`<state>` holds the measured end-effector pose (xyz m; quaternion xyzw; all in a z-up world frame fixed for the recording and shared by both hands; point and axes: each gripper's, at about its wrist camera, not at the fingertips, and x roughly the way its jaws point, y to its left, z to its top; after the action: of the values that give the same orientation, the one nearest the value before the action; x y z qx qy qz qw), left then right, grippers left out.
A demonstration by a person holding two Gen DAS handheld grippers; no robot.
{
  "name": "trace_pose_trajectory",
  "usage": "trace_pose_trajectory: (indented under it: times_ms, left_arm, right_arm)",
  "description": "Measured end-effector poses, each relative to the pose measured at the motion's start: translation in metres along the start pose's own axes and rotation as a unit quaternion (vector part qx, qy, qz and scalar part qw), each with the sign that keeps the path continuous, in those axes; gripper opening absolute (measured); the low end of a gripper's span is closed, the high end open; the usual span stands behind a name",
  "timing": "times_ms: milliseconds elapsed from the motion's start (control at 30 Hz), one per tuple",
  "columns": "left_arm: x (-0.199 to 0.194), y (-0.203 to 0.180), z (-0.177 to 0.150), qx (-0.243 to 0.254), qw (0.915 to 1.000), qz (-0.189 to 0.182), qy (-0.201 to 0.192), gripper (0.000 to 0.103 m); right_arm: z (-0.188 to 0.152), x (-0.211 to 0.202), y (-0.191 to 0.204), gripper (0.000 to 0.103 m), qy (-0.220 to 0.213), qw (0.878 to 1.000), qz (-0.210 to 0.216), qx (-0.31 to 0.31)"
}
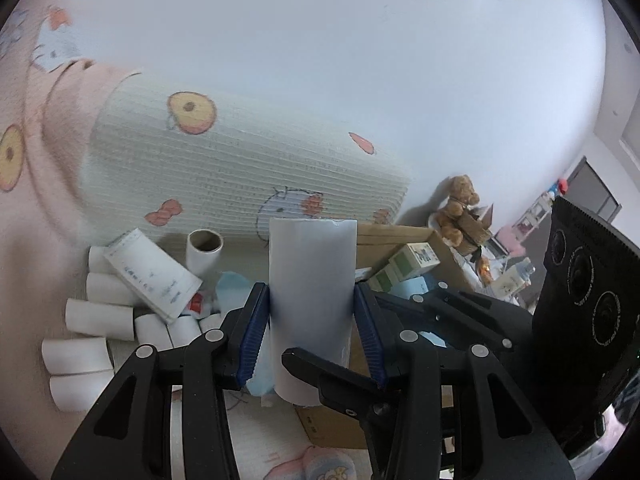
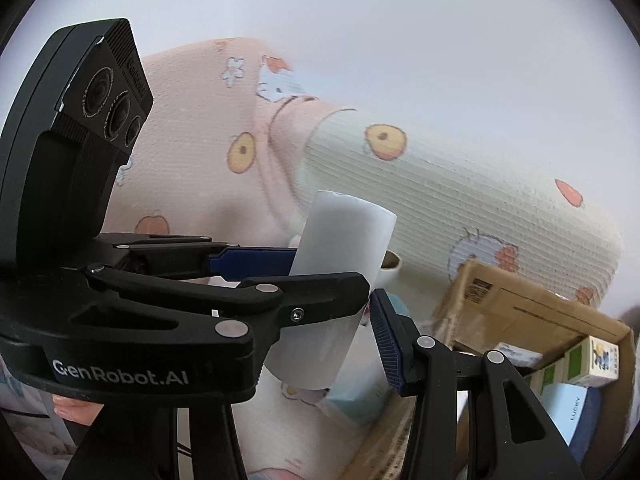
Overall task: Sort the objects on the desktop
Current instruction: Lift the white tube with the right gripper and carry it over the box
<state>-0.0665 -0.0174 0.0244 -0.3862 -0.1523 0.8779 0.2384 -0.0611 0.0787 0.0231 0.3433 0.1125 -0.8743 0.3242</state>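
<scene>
You've got the tall white paper tube (image 1: 312, 300) clamped upright between the left gripper's (image 1: 314, 320) blue pads, above the brown cardboard box (image 1: 400, 236), while your right gripper (image 2: 360, 320), jaws apart around that tube, seems ready to take it.

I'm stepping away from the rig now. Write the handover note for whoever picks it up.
Left gripper: shut on one white paper tube, held upright, clear of the surface.
Right gripper: its fingers straddle the same tube; whether they press on it cannot be told.
Other white tubes lie heaped at the left of the left wrist view. The cardboard box at the right holds small cartons.
Done: one tube picked up.
Left: place it, then sort the heap.
</scene>
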Motion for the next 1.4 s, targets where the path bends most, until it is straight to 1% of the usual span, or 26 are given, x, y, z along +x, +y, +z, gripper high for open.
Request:
trace_pose_trajectory:
  times_ms: [167,333,367,500,567,733,800,867,1033,1133,1167,1267,1400]
  left_arm:
    - [0.01,-0.008,0.014,0.016,0.9997,-0.01,0.018,0.047]
    - [0.023,-0.026,0.023,0.051,0.9982,-0.011,0.028,0.047]
    - [0.025,-0.029,0.025,0.054,0.998,-0.014,0.029,0.047]
    - [0.033,-0.046,0.03,0.057,0.9966,-0.049,0.035,0.047]
    - [0.038,-0.055,0.033,0.063,0.9957,-0.056,0.04,0.047]
    - [0.056,-0.074,0.033,0.087,0.9942,-0.032,0.055,0.047]
    - [0.065,-0.079,0.033,0.088,0.9934,-0.033,0.066,0.047]
    - [0.075,-0.082,0.033,0.084,0.9926,-0.035,0.08,0.047]
    - [0.1,-0.092,0.031,0.087,0.9906,-0.02,0.104,0.047]
    - [0.112,-0.1,0.03,0.103,0.9882,-0.016,0.112,0.047]
    - [0.117,-0.102,0.03,0.107,0.9873,-0.016,0.117,0.047]
    - [0.13,-0.107,0.029,0.11,0.9851,-0.01,0.132,0.047]
    - [0.147,-0.105,0.03,0.098,0.9841,-0.02,0.147,0.047]
  right_arm:
    - [0.007,-0.003,-0.015,0.045,0.002,1.0,-0.006,-0.002]
    - [0.008,-0.003,-0.029,0.045,0.007,1.0,-0.025,-0.008]
    - [0.008,-0.003,-0.033,0.045,0.01,1.0,-0.027,-0.006]
    - [0.005,-0.005,-0.051,0.045,0.018,0.999,-0.031,0.014]
    - [0.004,-0.008,-0.06,0.045,0.017,0.999,-0.038,0.02]
    - [-0.001,-0.018,-0.084,0.045,0.017,0.998,-0.038,0.054]
    - [-0.004,-0.022,-0.093,0.045,0.015,0.997,-0.038,0.067]
    - [-0.006,-0.022,-0.101,0.045,0.022,0.996,-0.042,0.074]
    - [-0.012,-0.019,-0.118,0.045,0.04,0.993,-0.05,0.096]
    - [-0.017,-0.018,-0.128,0.044,0.045,0.991,-0.056,0.117]
    - [-0.019,-0.017,-0.133,0.042,0.047,0.989,-0.06,0.127]
    - [-0.024,-0.012,-0.145,0.041,0.063,0.984,-0.065,0.156]
    - [-0.027,-0.006,-0.157,0.041,0.078,0.979,-0.062,0.178]
